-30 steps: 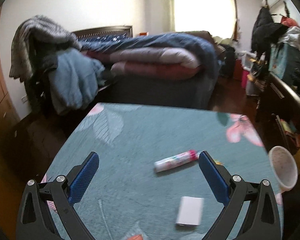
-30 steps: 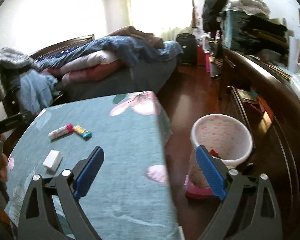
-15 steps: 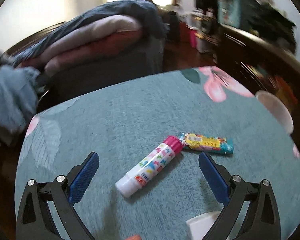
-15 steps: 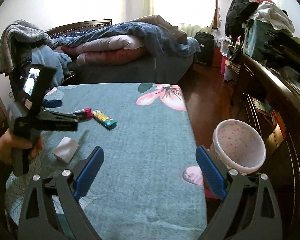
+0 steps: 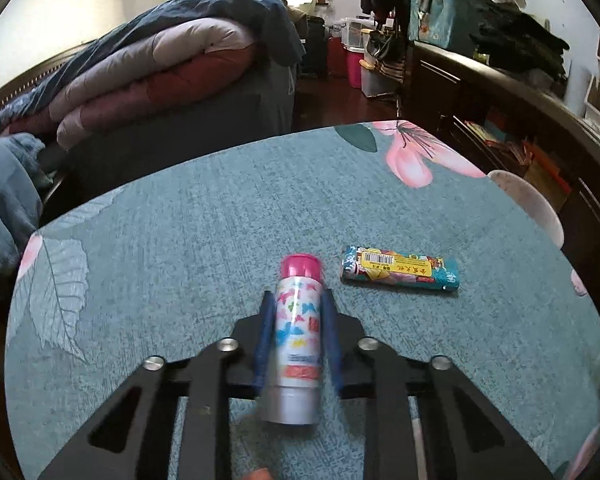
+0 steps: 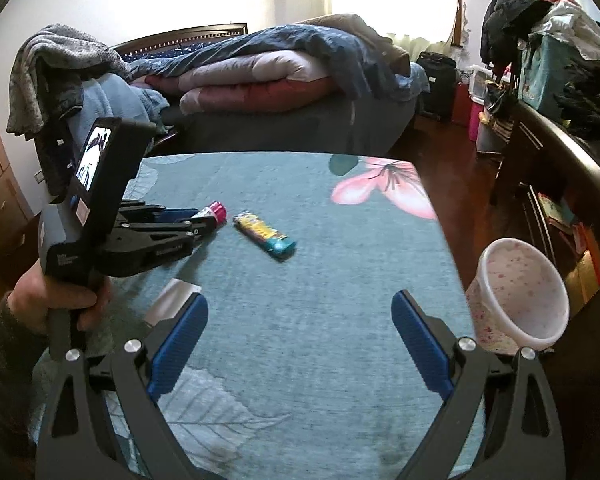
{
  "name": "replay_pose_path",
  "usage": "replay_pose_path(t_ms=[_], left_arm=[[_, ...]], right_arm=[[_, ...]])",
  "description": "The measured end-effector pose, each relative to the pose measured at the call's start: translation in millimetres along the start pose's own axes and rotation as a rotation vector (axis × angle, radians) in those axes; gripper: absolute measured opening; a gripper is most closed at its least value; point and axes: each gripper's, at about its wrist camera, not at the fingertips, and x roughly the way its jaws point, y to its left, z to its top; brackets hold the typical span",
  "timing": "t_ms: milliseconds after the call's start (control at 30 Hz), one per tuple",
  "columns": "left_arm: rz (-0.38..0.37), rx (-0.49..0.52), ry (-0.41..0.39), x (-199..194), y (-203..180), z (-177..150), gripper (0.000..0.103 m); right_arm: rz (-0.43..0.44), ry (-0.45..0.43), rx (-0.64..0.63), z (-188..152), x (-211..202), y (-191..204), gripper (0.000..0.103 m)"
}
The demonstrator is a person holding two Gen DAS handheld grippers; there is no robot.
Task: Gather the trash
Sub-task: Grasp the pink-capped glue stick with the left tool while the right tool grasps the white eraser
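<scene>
My left gripper is shut on a white glue stick with a pink cap, down at the teal tablecloth. It also shows in the right wrist view, with the pink cap of the glue stick poking out. A colourful candy wrapper lies just right of it, also in the right wrist view. A white paper piece lies near the left hand. My right gripper is open and empty above the table's near part. A pink-speckled trash bin stands off the table's right edge.
A bed piled with quilts stands behind the table. A chair with draped clothes is at the left. A dark cabinet with clutter runs along the right wall. The bin's rim shows past the table's right edge.
My left gripper closed on the glue stick, which now lies along its fingers. My right gripper swung left and moved nearer the table.
</scene>
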Motion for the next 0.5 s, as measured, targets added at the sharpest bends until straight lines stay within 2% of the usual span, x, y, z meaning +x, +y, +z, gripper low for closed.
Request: replay_pose_path(t_ms=[100, 333, 500], left_arm=[[-0.002, -0.063, -0.019, -12, 10, -5, 0.022], [0.164, -0.181, -0.177, -92, 50, -12, 0.022], [0.218, -0.208, -0.227, -131, 64, -20, 0.022]], right_arm=[[0.029, 0.021, 0.018, 0, 7, 9, 0.093], [0.105, 0.093, 0.026, -2, 32, 45, 0.093], [0.122, 0.147, 0.013, -4, 56, 79, 0.092]])
